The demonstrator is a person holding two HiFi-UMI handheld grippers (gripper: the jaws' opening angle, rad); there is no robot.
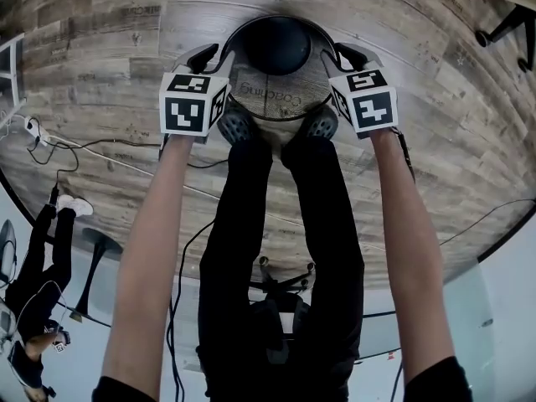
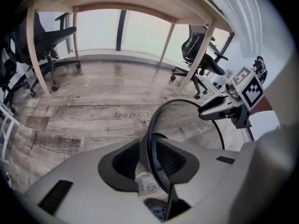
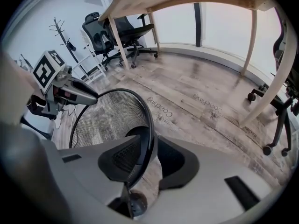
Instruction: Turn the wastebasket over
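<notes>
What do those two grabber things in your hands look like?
The left gripper and right gripper are smooth pale grey shells with black ribbed pads inside the jaws. Each carries a cube of black-and-white square markers. The person wears short black sleeves.

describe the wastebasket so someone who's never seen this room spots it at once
On the wood-plank floor, just ahead of the person's shoes, the wastebasket stands between the left gripper and the right gripper. It is the only round black wire-mesh thing here, open end up, see-through to the floor print.
</notes>
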